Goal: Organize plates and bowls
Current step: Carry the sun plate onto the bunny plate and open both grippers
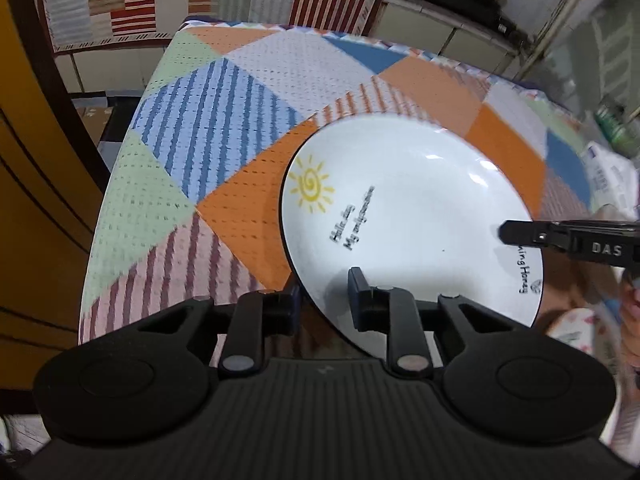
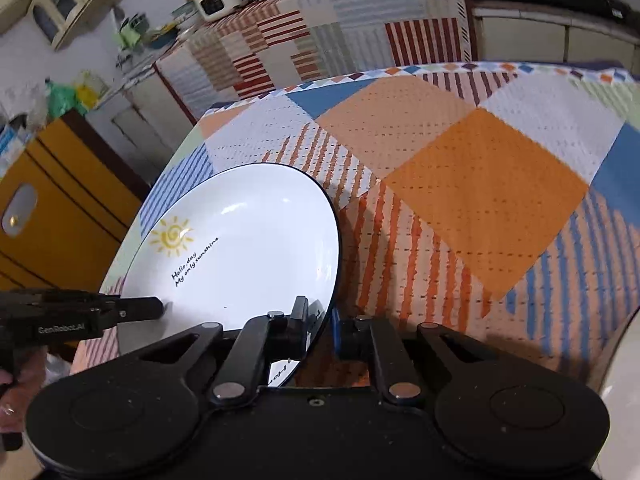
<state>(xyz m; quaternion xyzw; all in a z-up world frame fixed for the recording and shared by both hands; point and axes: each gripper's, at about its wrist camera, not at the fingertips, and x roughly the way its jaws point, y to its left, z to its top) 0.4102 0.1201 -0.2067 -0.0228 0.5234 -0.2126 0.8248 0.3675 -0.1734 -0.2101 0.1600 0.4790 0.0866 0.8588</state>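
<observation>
White sun-printed plate [image 1: 408,216] sits clamped at its near rim between both closed grippers, left gripper [image 1: 322,296] and right gripper [image 2: 322,322], over the patchwork worktop [image 2: 480,184]; organizing looks barely begun, placement remains.

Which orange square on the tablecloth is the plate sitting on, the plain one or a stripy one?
The plate covers part of the plain bright orange square, at the edge where the sun drawing is. It is solid orange, not striped like the orange-and-white squares beside it.
</observation>
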